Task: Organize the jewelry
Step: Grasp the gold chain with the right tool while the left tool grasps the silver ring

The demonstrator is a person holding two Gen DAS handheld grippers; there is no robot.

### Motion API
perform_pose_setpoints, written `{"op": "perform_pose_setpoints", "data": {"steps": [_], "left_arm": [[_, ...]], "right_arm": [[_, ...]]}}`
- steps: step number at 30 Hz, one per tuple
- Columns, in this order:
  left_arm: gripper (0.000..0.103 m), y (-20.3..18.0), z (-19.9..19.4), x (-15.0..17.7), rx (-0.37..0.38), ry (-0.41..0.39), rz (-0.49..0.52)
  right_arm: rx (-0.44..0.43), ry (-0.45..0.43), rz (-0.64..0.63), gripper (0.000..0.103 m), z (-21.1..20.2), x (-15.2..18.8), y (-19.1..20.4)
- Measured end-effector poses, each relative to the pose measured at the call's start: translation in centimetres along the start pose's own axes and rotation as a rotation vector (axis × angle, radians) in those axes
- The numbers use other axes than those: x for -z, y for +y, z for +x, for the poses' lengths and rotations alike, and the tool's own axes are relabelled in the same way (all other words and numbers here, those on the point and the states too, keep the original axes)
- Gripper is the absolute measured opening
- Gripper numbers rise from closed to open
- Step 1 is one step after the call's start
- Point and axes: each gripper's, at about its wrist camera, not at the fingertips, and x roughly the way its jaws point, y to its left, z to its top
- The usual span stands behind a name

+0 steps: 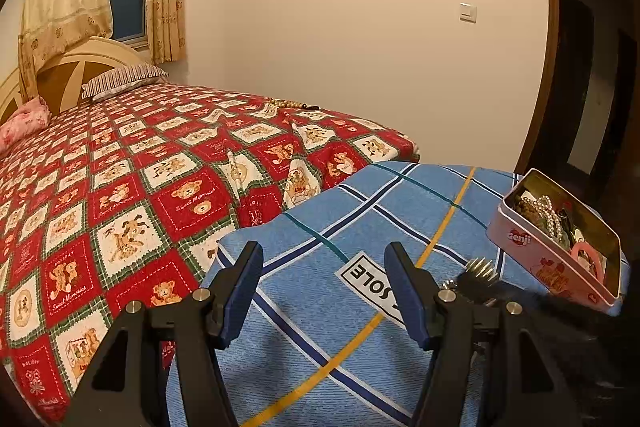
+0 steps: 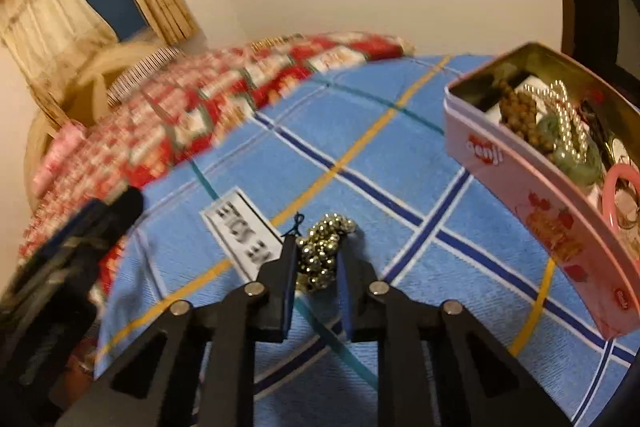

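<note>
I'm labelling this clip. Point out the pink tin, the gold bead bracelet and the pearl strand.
pink tin (image 2: 516,183), right wrist view, on its side wall.
gold bead bracelet (image 2: 322,247), right wrist view, on the bead cluster.
pearl strand (image 2: 568,115), right wrist view, on its loop.

Warm, dim indoor light, soft shadows. Sharp in left wrist view; heavy motion blur across right wrist view. Fisheye bending, dark vignetted corners.

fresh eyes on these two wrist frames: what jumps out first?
The right gripper, closed on a clump of gold beads above the blue plaid cloth. To its right sits the open pink tin, full of pearls and bangles. The left gripper is open with nothing between its fingers, the red teddy-bear bedspread behind it.
</note>
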Motion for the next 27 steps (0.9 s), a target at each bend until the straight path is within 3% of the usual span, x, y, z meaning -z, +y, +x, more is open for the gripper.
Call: {"op": "perform_pose_setpoints", "data": {"steps": [4,7,10,13,17,20,25,27], "left_arm": [[0.063,-0.1,0.0,0.0,0.002,0.005,0.003],[0.063,-0.3,0.2,0.0,0.026,0.017,0.014],[0.063,-0.8,0.6,0.0,0.045,0.042,0.039],[0.063,-1.6,0.9,0.1,0.080,0.062,0.077],[0.063,-4.2,2.1,0.4,0.242,0.153,0.179],[0.063,-5.5,3.5,0.5,0.347,0.216,0.151],[0.063,-7.6,6.4,1.5,0.327,0.334,0.154],[0.063,-8.1,6.4,1.6,0.334,0.329,0.161]], "right_arm": [[-0.006,-0.164,-0.026,0.020,-3.6,0.0,0.4],[-0.034,-0.219,0.015,0.020,-5.1,-0.3,-0.3],[-0.009,-0.265,0.024,0.020,-6.4,-0.4,-0.9],[0.003,-0.272,0.037,0.020,-7.2,-0.3,-2.1],[0.064,-0.248,0.043,0.020,-7.4,0.3,-3.2],[0.074,-0.241,0.057,0.020,-7.5,0.3,-3.6],[0.090,-0.245,0.048,0.020,-7.7,0.5,-3.8],[0.092,-0.238,0.046,0.020,-7.5,0.6,-3.8]]}}
